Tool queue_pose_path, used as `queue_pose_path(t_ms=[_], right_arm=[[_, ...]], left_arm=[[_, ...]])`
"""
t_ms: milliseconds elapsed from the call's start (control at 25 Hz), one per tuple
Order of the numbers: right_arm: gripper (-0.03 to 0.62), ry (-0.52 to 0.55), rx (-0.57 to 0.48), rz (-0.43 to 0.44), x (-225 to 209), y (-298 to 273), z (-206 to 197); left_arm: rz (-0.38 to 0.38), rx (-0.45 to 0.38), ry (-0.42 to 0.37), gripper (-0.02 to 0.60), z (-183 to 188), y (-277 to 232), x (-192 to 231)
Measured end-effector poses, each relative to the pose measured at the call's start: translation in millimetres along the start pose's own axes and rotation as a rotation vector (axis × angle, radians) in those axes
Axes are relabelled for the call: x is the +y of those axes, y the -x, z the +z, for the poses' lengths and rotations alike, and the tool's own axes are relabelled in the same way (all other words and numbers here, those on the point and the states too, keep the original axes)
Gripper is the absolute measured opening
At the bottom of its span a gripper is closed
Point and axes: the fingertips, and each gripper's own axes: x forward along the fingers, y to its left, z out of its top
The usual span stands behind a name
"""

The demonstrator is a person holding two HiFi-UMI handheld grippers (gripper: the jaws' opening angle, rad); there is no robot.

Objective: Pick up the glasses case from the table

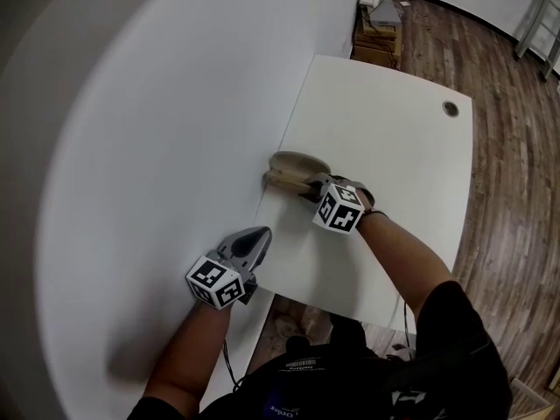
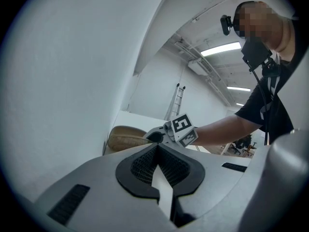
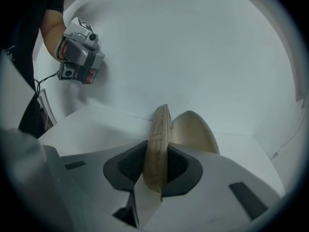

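Observation:
The glasses case [image 1: 293,166] is tan and lies open like a clamshell at the white table's [image 1: 385,147] left edge, against the wall. My right gripper [image 1: 308,186] reaches it from the near side and is shut on one thin shell [image 3: 158,144] of the case, which stands on edge between the pads. The other shell [image 3: 193,132] spreads away to the right behind it. My left gripper [image 1: 255,237] hovers beside the table's near left corner, jaws shut with nothing in them, and points toward the case [image 2: 123,137] and the right gripper [image 2: 157,137].
A white wall [image 1: 175,103] runs along the table's left side. A round cable hole [image 1: 451,108] sits near the far right corner. Cardboard boxes [image 1: 378,33] stand on the wooden floor [image 1: 516,164] beyond the table. A ladder [image 2: 175,103] leans against the far wall.

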Motion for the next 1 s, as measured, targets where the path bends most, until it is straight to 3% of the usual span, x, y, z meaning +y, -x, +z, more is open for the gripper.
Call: queue_pose_path(t_ms=[480,1000], right_arm=[[0.072,-0.044,-0.059,-0.024,-4.3,24.2,16.7],[0.072,-0.025,-0.083,-0.085,-12.4,94.7,61.7]], left_arm=[[0.002,-0.002,0.011,0.003,-8.0,-4.4,1.6],[-0.024,-0.067,-0.029,0.002,36.5,14.7,-24.4]])
